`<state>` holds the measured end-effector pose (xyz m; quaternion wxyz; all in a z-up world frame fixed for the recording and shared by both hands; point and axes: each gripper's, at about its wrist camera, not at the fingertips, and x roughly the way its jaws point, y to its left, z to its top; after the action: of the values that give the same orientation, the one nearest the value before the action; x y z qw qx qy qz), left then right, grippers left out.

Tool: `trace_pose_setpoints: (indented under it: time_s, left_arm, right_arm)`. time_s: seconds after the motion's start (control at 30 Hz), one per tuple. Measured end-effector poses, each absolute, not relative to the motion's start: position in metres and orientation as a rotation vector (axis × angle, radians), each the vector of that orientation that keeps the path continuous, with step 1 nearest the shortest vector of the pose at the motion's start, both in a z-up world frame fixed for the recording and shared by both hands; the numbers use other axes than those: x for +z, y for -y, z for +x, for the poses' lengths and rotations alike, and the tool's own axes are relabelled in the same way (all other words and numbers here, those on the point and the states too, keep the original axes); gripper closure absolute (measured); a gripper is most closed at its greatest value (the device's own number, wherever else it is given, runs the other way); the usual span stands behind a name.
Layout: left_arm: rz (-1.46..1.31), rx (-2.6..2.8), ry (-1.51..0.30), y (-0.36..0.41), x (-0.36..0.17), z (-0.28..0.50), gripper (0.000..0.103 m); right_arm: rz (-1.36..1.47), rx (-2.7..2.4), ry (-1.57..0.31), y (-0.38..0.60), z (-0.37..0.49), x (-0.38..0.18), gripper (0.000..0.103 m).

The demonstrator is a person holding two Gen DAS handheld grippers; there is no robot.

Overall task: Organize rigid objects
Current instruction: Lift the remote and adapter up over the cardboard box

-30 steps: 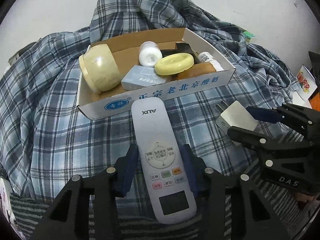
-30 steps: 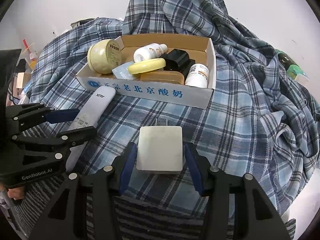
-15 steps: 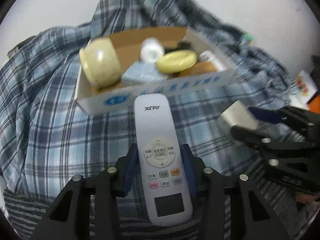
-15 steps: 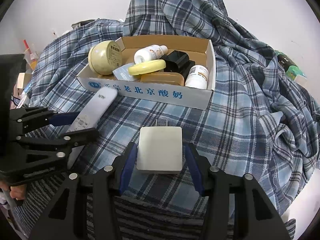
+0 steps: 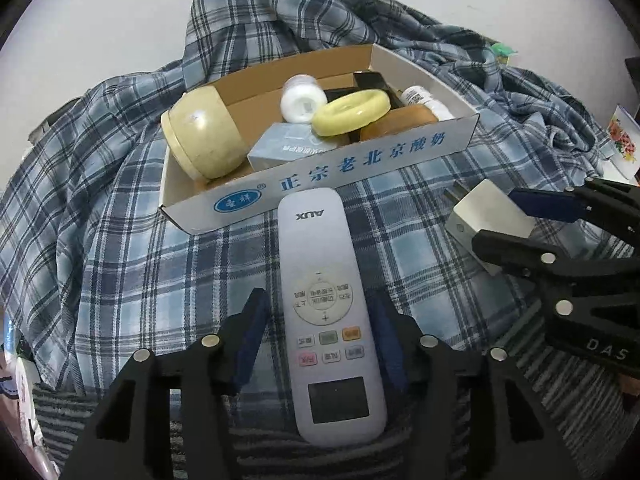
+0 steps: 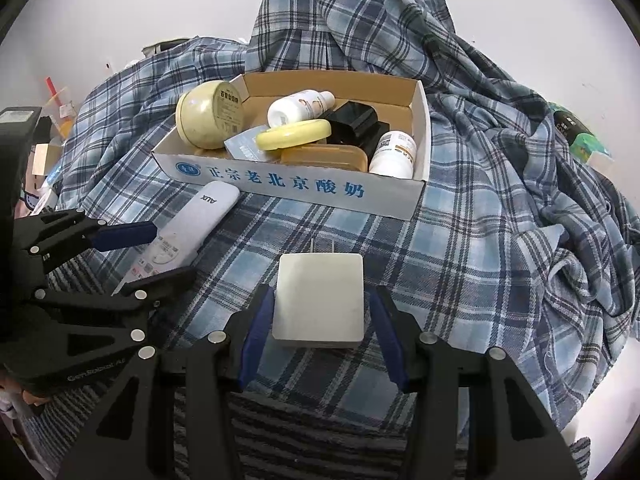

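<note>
While the left gripper (image 5: pixel 318 320) opens around the remote (image 5: pixel 326 312) before the box (image 5: pixel 360 168), the right gripper (image 6: pixel 320 316) brackets the charger (image 6: pixel 320 300), its grip unclear.

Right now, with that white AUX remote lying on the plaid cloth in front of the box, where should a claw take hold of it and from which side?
Grip the AUX remote across its two long straight edges, at the button section, coming down from above at the display end. It lies flat, face up, narrow enough to fit. The left claw already straddles it there, opening.
</note>
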<state>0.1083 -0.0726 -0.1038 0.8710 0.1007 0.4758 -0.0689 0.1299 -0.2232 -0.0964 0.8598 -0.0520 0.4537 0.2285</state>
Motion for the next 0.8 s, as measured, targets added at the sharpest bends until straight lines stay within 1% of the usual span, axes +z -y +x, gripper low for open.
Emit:
trace_pose_setpoints:
  time_s: [0.03, 0.07, 0.1, 0.17, 0.27, 0.43, 0.6, 0.67, 0.8]
  left_arm:
    - [0.206, -0.143, -0.994, 0.072, -0.104, 0.107, 0.048]
    - [0.199, -0.146, -0.995, 0.071, -0.104, 0.109, 0.054]
    - [0.189, -0.153, -0.995, 0.070, -0.104, 0.108, 0.059]
    - [0.174, -0.165, -0.987, 0.068, -0.103, 0.109, 0.060]
    - [0.149, -0.194, -0.940, 0.065, -0.097, 0.103, 0.061]
    - [0.120, -0.239, -0.779, 0.061, -0.077, 0.081, 0.061]
    - [0.092, -0.244, -0.711, 0.056, -0.067, 0.073, 0.061]
    - [0.077, -0.251, -0.675, 0.054, -0.061, 0.068, 0.061]
    - [0.068, -0.299, -0.597, 0.055, -0.052, 0.056, 0.061]
  right_arm:
    - [-0.109, 0.479, -0.951, 0.223, 0.130, -0.096, 0.054]
    - [-0.111, 0.480, -0.950, 0.223, 0.130, -0.096, 0.054]
    - [-0.112, 0.479, -0.949, 0.223, 0.130, -0.096, 0.054]
    - [-0.110, 0.479, -0.952, 0.223, 0.130, -0.096, 0.054]
    - [-0.104, 0.484, -0.943, 0.224, 0.129, -0.094, 0.059]
    - [-0.066, 0.476, -0.917, 0.230, 0.127, -0.091, 0.059]
    - [-0.060, 0.470, -0.860, 0.232, 0.122, -0.083, 0.059]
    - [-0.044, 0.474, -0.797, 0.236, 0.115, -0.075, 0.059]
    - [0.013, 0.531, -0.611, 0.248, 0.097, -0.053, 0.059]
